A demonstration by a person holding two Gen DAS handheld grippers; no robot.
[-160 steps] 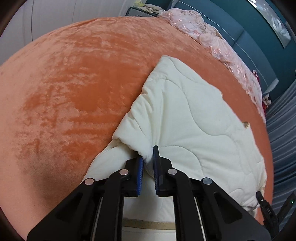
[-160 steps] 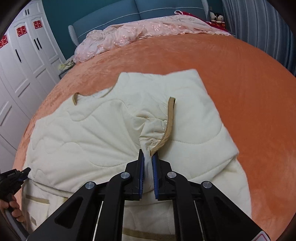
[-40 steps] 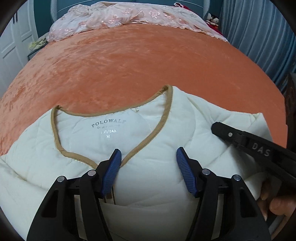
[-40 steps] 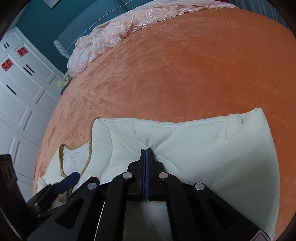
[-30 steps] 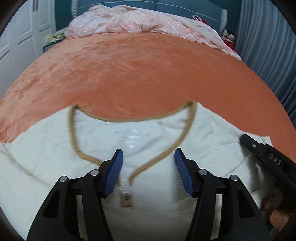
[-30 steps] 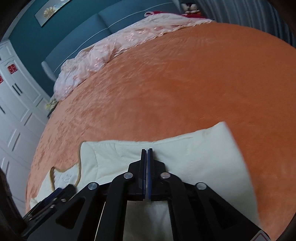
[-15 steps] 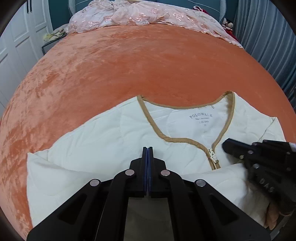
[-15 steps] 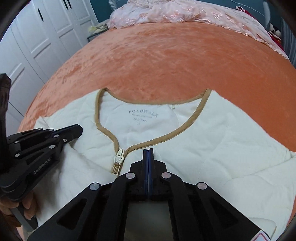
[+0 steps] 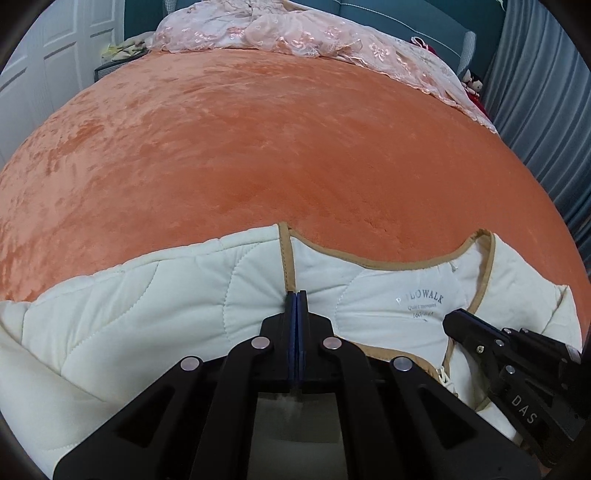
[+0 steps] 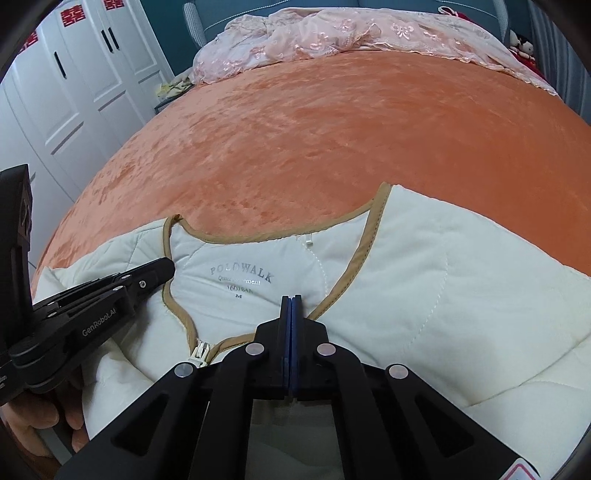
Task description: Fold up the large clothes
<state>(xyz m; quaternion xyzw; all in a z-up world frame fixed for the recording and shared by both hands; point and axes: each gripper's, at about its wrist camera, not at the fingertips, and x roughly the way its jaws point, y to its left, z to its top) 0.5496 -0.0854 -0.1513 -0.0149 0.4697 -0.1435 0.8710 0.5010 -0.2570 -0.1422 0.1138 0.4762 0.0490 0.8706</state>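
Note:
A cream quilted jacket with tan trim lies folded on the orange bedspread, collar facing away, its inner label showing. My left gripper is shut, its tips at the tan collar edge on the jacket's left side; I cannot tell whether cloth is pinched. My right gripper is shut, tips over the inner lining beside the right collar trim; it also shows in the left wrist view. The left gripper shows in the right wrist view by the collar. The zipper pull lies below the label.
The orange bedspread stretches far ahead. A pink lace cover lies heaped at the headboard. White wardrobe doors stand to the left, blue-grey curtains to the right.
Both grippers came from holding folds of the jacket to its collar. The left gripper closed about a second ago. Since half a second ago both moved forward up to the collar.

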